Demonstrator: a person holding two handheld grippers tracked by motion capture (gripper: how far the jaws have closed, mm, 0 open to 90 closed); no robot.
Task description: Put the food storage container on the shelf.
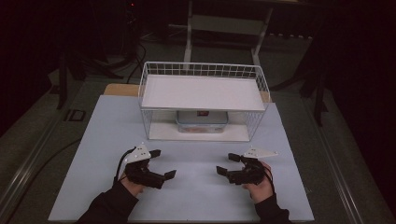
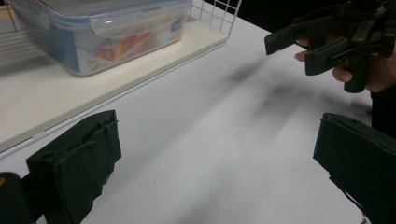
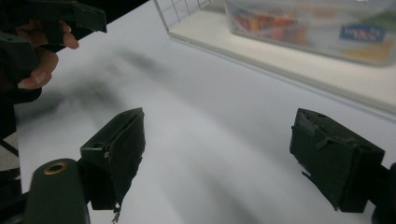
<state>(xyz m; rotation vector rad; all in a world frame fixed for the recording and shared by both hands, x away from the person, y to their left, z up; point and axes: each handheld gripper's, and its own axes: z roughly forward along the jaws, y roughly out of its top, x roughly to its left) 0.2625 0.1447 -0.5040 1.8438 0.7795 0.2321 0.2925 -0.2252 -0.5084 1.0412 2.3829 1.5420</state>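
Note:
A white wire basket (image 1: 145, 77) stands at the back of the white table top (image 1: 107, 154), open toward me, with a white board (image 1: 203, 92) lying across its top. Inside it, on a white base, sits a clear lidded food box (image 1: 202, 120) (image 2: 102, 32) (image 3: 317, 25) with colourful contents. My left gripper (image 1: 163, 163) (image 2: 217, 154) rests in front of the basket at the left, jaws open and nothing between them. My right gripper (image 1: 225, 164) (image 3: 215, 154) is level with it at the right, also open and holding nothing. The two point toward each other.
The basket's white base (image 2: 42, 102) (image 3: 299, 70) juts out a little toward me as a low step. Bare table top lies between the grippers and the basket. Beyond the table the room is dark, with a metal frame (image 1: 189, 32) and cables on the floor.

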